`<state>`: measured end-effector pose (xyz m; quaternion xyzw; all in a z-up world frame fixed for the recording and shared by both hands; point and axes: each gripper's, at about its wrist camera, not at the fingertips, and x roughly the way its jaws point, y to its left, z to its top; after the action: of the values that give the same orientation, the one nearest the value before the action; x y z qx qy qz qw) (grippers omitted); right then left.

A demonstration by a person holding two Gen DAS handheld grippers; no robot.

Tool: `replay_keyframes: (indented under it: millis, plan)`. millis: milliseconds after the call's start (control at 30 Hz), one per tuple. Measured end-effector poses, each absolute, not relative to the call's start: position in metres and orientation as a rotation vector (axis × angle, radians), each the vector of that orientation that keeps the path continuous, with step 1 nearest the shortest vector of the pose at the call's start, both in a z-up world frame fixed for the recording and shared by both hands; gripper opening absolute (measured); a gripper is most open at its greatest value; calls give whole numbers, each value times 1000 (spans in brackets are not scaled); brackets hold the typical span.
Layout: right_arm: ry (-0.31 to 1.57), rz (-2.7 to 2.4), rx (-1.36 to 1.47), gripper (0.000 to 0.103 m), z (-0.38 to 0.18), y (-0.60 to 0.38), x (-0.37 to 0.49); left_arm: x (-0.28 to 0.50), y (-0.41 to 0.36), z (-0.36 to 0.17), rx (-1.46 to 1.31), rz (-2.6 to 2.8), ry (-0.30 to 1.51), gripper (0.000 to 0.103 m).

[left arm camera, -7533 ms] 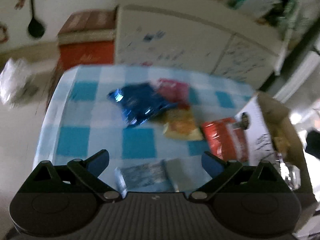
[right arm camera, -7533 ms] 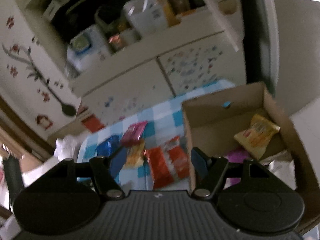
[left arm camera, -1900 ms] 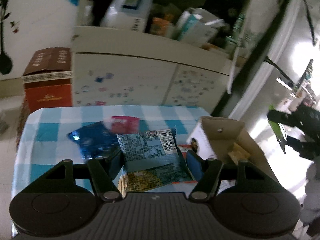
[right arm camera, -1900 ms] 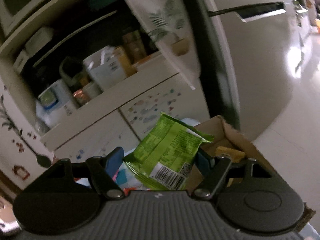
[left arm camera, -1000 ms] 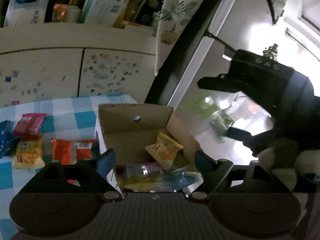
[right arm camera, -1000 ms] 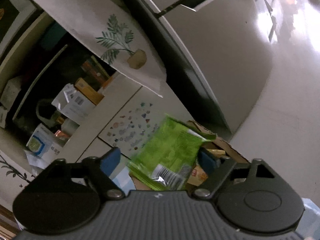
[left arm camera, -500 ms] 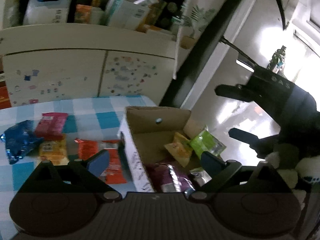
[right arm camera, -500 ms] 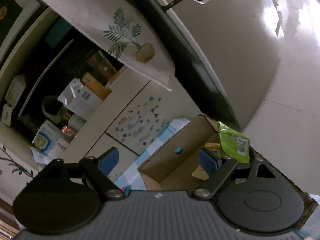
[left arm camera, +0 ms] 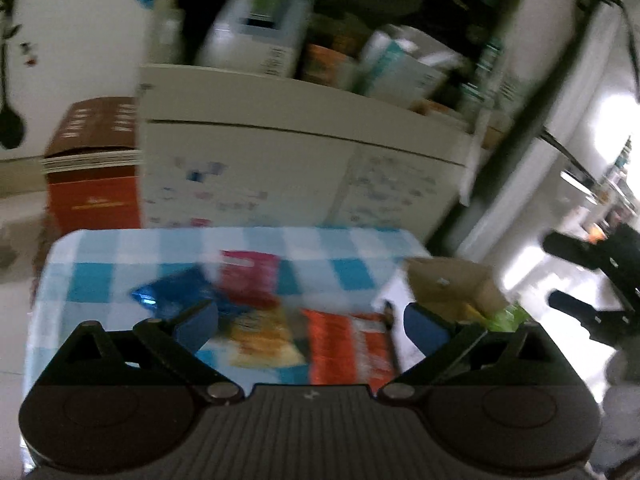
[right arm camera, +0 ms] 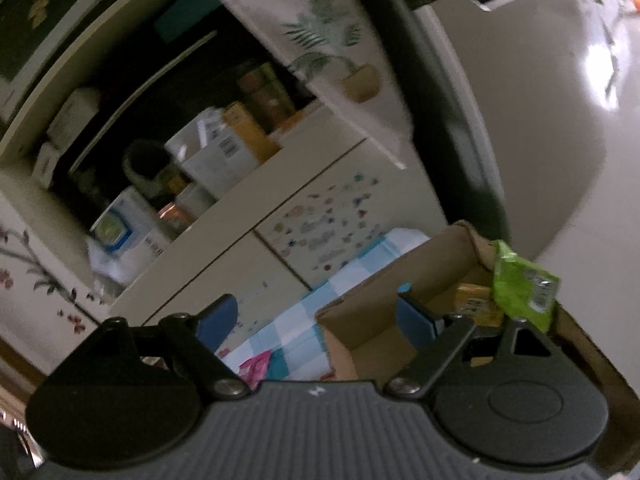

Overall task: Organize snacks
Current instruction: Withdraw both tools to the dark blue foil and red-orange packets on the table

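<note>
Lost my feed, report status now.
Left gripper and right gripper open, empty. Green packet perched on box rim. Four packets on checked table. Nothing blocking.

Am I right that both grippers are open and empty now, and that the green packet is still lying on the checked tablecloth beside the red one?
Not quite: the green packet is in the cardboard box, propped against its far corner, as the right wrist view shows. The left gripper and right gripper are indeed open and empty.
</note>
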<state>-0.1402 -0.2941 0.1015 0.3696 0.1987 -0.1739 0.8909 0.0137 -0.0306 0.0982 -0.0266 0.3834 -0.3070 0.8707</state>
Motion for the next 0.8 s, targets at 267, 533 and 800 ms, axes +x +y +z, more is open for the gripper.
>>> replay_keyframes:
  millis: [267, 533, 800]
  plan:
    - [476, -255, 617, 87, 100, -259, -114, 51, 2, 86, -94, -490, 808, 102]
    - [556, -210, 504, 87, 86, -222, -93, 84, 5, 65, -109, -403, 840, 103]
    - [650, -197, 339, 87, 59, -178, -71, 106, -10, 33, -65, -374, 883, 103]
